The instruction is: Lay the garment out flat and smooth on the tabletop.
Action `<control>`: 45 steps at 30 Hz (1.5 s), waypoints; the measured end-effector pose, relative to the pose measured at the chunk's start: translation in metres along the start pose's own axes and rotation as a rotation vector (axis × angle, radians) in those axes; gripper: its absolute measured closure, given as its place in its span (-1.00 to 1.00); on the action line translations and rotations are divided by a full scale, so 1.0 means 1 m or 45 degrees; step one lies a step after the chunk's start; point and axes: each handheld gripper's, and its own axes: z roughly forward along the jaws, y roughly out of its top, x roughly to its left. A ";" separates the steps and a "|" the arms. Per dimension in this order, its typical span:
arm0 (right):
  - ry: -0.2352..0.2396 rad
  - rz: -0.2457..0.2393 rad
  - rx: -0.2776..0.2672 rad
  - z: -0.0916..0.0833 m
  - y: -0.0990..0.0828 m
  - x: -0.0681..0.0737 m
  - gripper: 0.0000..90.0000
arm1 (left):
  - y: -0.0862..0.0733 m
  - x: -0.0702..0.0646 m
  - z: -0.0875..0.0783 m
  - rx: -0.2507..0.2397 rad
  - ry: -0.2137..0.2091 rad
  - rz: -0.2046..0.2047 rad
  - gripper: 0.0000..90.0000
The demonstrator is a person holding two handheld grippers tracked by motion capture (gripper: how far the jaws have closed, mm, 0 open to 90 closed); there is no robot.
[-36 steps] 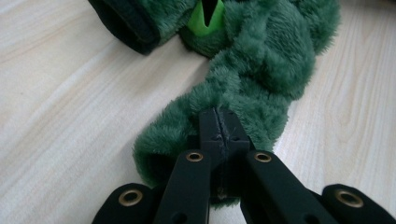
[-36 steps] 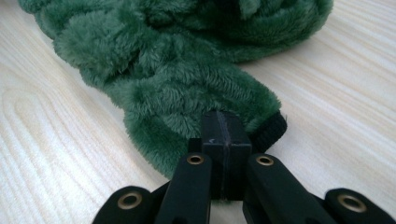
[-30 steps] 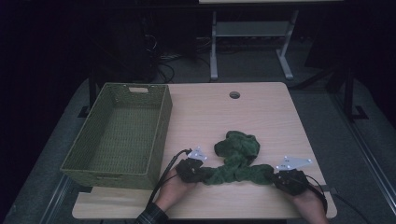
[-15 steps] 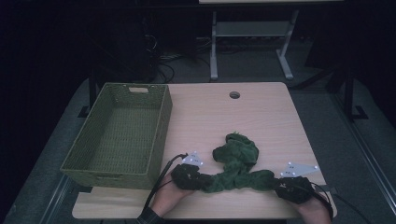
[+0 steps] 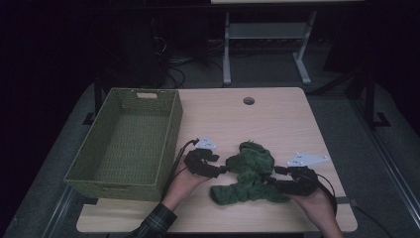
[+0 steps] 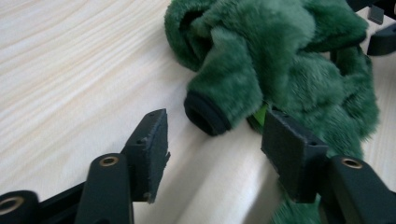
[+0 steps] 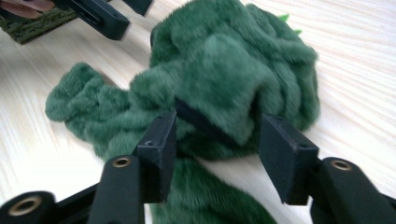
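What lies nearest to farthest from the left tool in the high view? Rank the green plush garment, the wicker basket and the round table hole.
From the left tool:
1. Green plush garment, just to its right.
2. Wicker basket, to its left.
3. Round table hole, toward the far edge.

Right gripper (image 7: 214,140) had just been opening, jaws apart around the green plush garment's (image 7: 224,74) black-trimmed cuff (image 7: 205,123), pads clear.
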 end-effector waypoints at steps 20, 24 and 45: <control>-0.037 -0.107 -0.004 0.010 0.011 -0.010 0.72 | 0.011 0.001 0.027 0.005 -0.091 0.112 0.79; -0.062 -0.131 -0.046 -0.006 0.017 -0.021 0.77 | 0.016 0.002 0.004 -0.056 -0.060 0.109 0.81; -0.020 -0.063 0.212 0.032 -0.009 -0.052 0.80 | -0.015 -0.001 0.022 0.126 -0.075 0.044 0.87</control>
